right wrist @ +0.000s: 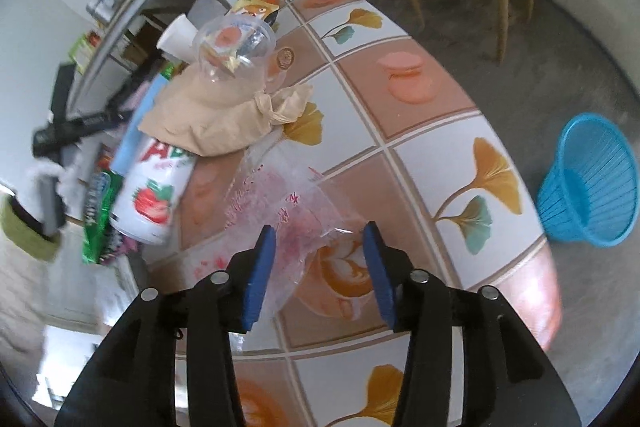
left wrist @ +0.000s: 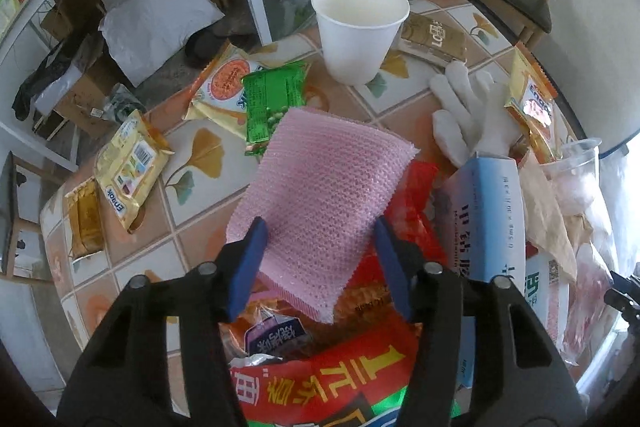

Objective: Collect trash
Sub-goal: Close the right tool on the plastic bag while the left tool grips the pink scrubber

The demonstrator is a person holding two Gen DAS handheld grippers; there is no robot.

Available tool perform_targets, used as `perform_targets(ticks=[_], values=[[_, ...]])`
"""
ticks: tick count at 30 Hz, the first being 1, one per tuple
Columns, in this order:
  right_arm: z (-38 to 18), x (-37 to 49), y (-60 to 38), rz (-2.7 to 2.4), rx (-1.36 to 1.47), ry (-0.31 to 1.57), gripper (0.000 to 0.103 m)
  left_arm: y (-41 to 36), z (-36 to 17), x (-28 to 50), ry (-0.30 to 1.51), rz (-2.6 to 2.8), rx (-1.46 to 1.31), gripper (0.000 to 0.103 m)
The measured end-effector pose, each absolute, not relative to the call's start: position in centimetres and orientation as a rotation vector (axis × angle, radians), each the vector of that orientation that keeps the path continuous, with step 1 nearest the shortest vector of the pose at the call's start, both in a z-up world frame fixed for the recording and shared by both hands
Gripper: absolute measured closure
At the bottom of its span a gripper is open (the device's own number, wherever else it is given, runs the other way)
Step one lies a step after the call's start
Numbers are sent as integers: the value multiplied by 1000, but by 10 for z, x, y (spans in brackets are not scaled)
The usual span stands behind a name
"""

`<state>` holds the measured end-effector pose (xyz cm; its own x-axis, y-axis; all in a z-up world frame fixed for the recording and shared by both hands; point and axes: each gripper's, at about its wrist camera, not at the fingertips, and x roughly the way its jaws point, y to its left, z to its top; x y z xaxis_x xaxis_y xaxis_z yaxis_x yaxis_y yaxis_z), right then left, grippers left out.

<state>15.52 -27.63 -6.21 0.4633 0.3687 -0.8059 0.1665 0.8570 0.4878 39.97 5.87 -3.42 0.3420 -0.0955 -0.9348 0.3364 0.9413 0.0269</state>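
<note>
Red wrapper (left wrist: 320,379) beneath pink sponge (left wrist: 320,199)

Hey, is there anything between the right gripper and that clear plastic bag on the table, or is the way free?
Nothing visible blocks it. The clear plastic bag lies flat on the table right in front of the right gripper, whose jaws stand open with the bag's near edge between them. The brown paper bag and strawberry can sit beyond.

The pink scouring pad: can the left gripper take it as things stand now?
Probably yes. The pink scouring pad lies on top of the pile, between the open blue fingers of the left gripper; nothing covers it.
</note>
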Motion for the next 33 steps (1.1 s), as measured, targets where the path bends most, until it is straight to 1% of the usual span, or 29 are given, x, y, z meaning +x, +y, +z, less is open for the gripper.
perform_targets(ticks=[2,4,5,6,8,13,17,23,26,28,30,33], values=[[-63,157,-278,139,576,1099,58,59,-34,400,1187,-286,230,57],[-64,158,-280,146,611,1103,58,58,-33,399,1177,-292,239,64],[-64,158,-281,154,633,1105,58,57,-31,397,1163,-291,251,65],[-65,159,-281,163,652,1106,58,56,-29,395,1153,-288,257,70],[-68,159,-282,171,702,1107,58,54,-25,391,1132,-285,267,73],[-68,160,-277,128,690,1093,58,56,-13,383,1078,-272,259,79],[-64,162,-268,75,622,1077,58,60,0,375,1028,-270,247,80],[-58,164,-238,-26,360,1070,72,72,37,350,907,-251,213,81],[-58,162,-228,-57,262,1062,74,80,62,328,831,-236,187,81],[-58,160,-224,-71,214,1053,78,85,80,307,774,-231,173,81],[-57,158,-222,-68,195,1045,86,90,98,284,719,-230,153,81],[-55,155,-221,-50,194,1038,94,95,121,245,659,-245,97,81]])
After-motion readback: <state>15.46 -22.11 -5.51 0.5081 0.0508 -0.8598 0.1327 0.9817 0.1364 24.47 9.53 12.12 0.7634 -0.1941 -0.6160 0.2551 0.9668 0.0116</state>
